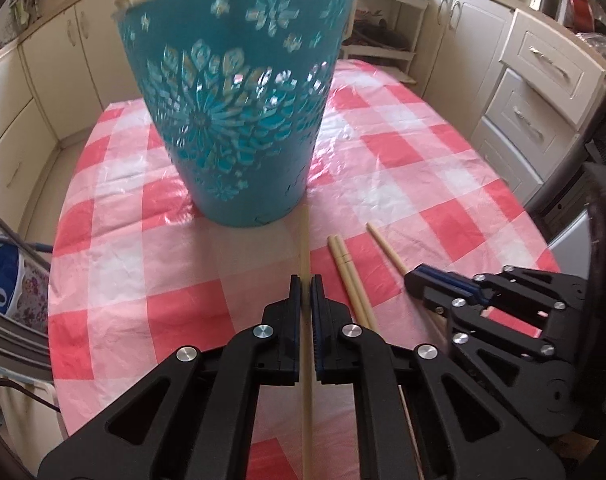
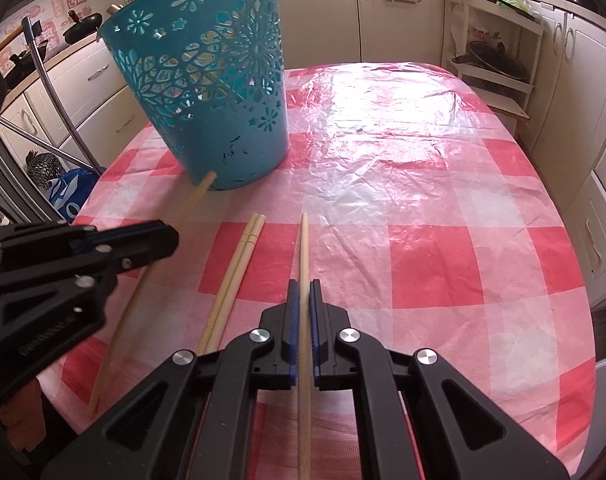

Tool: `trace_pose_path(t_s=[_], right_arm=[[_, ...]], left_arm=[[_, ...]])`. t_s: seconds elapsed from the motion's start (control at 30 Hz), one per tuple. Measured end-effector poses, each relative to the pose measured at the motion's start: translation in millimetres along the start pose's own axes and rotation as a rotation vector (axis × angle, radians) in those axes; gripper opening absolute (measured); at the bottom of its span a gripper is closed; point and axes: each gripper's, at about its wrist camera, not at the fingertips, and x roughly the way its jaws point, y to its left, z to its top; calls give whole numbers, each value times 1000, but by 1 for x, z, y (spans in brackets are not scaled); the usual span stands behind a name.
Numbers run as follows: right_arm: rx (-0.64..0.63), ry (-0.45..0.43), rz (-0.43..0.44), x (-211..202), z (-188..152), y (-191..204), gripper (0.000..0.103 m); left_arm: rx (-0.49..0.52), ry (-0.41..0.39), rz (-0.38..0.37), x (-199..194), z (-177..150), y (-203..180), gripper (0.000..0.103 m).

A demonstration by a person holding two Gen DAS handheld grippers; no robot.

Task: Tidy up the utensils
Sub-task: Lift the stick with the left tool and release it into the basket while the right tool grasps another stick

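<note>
Left wrist: left claw [image 1: 306, 280] clamped on chopstick [image 1: 305, 236], tip at bucket [image 1: 239, 112] base. Right claw [image 2: 304, 284] clamped on second chopstick [image 2: 303, 248]. Step judged: pickup. Next: lift needed, drop over rim.

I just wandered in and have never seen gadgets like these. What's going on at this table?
A person is tidying chopsticks with two hand-held grabbers. The left tool is shut on one chopstick whose tip reaches the foot of the teal basket. The right tool is shut on another chopstick. A pair of chopsticks lies between them on the checked tablecloth, not yet picked up. Something wooden already pokes above the basket's rim.
</note>
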Motion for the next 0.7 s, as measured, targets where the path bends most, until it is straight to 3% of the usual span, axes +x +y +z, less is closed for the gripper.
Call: trace_pose_path(t_s=[0.2, 0.33, 0.5, 0.7], right_arm=[[17, 1, 7, 0, 0, -3, 6], [30, 3, 16, 0, 1, -6, 6], [43, 6, 30, 0, 1, -11, 6], [59, 10, 50, 0, 1, -15, 6]], left_arm=[[-1, -142, -117, -44, 20, 7, 5], [-55, -315, -218, -95, 44, 26, 5], [-136, -512, -207, -135, 76, 48, 5], [-212, -664, -138, -150, 118, 64, 5]])
